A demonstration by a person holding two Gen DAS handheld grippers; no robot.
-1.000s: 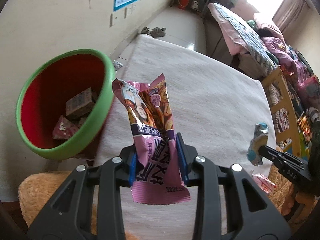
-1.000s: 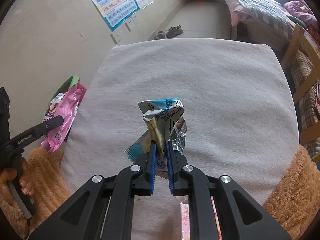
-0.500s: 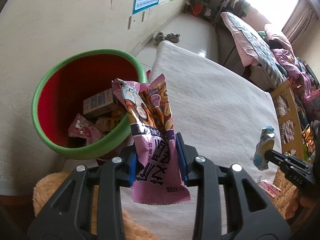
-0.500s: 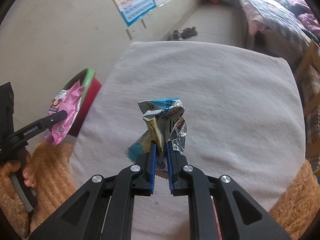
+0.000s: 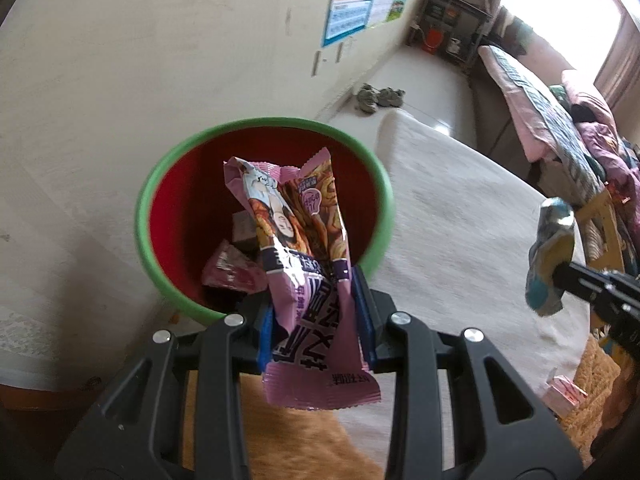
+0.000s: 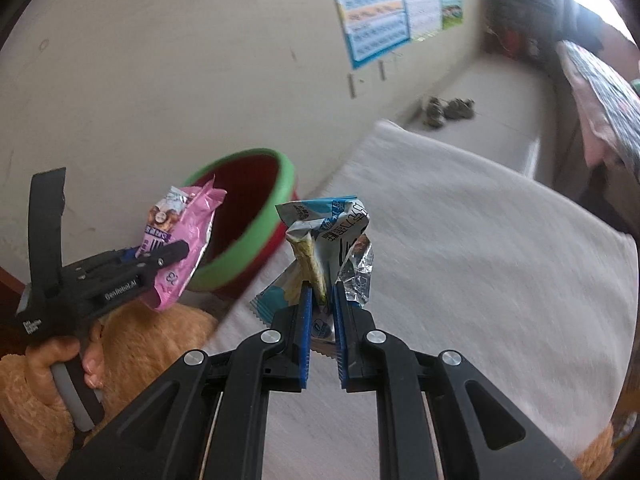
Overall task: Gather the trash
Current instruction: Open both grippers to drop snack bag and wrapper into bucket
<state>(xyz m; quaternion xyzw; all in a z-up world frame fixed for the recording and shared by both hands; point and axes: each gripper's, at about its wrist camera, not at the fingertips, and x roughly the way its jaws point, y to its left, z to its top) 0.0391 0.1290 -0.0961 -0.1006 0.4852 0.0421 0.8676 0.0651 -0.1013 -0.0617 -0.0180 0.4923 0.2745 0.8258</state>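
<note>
While wrappers and a small box lie in the red, green-rimmed bin point(image 5: 264, 216), the left gripper point(image 5: 316, 320) now holds its clamped pink snack packet point(image 5: 304, 264) over it; the right gripper point(image 6: 320, 304), nearer, pinches a blue wrapper point(image 6: 332, 236).

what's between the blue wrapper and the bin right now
Nothing but bare grey cloth: in the right wrist view the blue wrapper hangs beside the bin, apart from it.
</note>
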